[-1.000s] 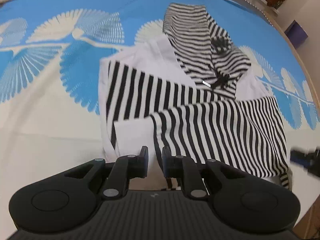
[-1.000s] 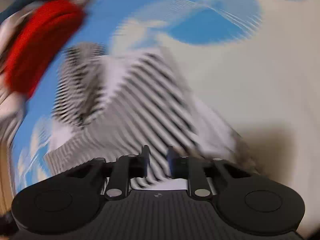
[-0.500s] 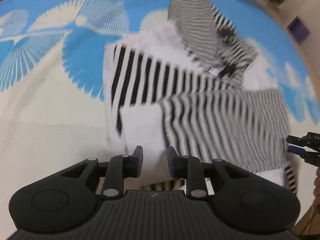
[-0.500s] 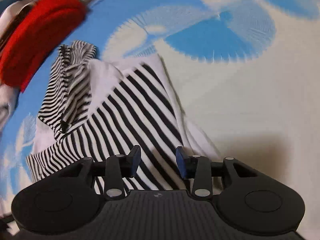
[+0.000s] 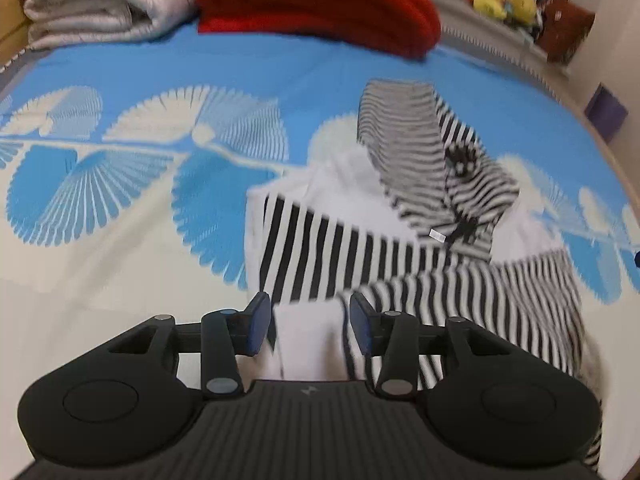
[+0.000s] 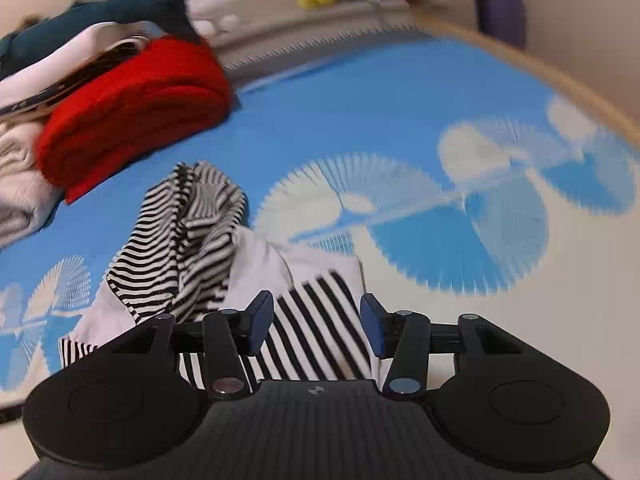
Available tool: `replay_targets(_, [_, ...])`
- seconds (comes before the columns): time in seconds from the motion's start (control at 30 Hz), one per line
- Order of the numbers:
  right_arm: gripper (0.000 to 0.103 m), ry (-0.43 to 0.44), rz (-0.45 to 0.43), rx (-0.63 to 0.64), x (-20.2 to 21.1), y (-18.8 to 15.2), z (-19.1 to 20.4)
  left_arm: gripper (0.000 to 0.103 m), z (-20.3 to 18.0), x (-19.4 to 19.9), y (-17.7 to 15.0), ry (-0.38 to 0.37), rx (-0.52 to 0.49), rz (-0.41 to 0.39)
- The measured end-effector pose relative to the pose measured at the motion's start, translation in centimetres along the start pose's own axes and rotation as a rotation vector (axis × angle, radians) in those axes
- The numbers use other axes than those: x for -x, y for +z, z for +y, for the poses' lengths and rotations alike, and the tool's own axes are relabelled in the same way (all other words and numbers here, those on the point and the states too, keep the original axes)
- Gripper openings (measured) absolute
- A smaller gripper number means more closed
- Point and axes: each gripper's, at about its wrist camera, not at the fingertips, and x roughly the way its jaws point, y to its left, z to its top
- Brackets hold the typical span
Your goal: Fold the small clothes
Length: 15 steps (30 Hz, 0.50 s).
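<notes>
Left tool: jaws opening, now moderately wide, with nothing pinched between the blue pads — the cloth seen in the gap lies below them on the bed. Right tool: likewise opening, a moderate gap, empty, the striped panel visible through it but not gripped. Both tools have released and lifted away from the garment; a second ago each was nearly closed and set low against the fabric's near edge, and half a second ago the gaps were only partly widened. The black-and-white striped garment lies at centre right of the left-wrist frame, on the blue-and-cream patterned bed cover; its striped hood points toward the upper right, and a finely striped layer lies crosswise over the wide-striped body. In the right-wrist view the same garment sits at lower left to centre, hood toward the upper left. Judgement: one fold has just been laid and let go; the piece looks partly folded — further folds likely remain. Against the earlier frames, the views have tilted up: a red folded blanket and a pale towel now show along the top of the left-wrist frame, where earlier only a sliver of red appeared. The garment itself appears to lie much as it did.
</notes>
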Motion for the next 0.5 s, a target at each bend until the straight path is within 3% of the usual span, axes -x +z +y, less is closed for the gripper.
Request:
replay_targets(0.23, [0.052, -0.013, -0.064, 0.077, 1.4, 0.1, 0.8, 0.068, -1.1, 1.9, 1.2, 0.018, 0.040, -0.155])
replay_targets(0.5, [0.052, -0.039, -0.144, 0.115, 2.4, 1.2, 0.6, 0.069, -3.3, 2.7, 2.5, 0.078, 0.006, -0.286])
